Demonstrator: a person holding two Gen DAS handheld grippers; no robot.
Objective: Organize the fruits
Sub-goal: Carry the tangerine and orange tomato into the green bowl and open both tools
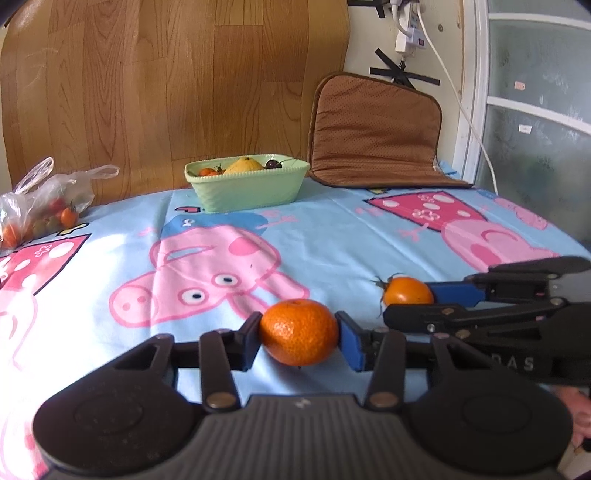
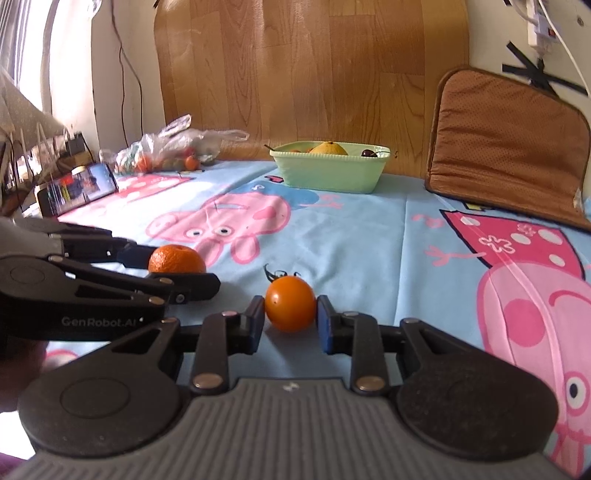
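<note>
Left wrist view: left gripper fingers clamp the mandarin at its sides; right gripper fingers grip the smooth, likely squashable orange tomato between them.

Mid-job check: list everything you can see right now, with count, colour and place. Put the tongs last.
mandarin: one, orange, on the cloth, between the left tongs' pads
cherry tomato: one, orange with green stem, on the cloth, between the right tongs' pads
basket: one, pale green, far side of the table, already holding several fruits
plastic bag: one, clear, far left, holding small tomatoes
cushion: one, brown, leaning on the wall right of the basket
tablecloth: one, light blue with pink cartoon pigs
phone: one, screen lit, left table edge
power strip: one, white, on the wall
left tongs: black, blue pads, shut on the mandarin
right tongs: black, blue pads, shut on the cherry tomato
</note>
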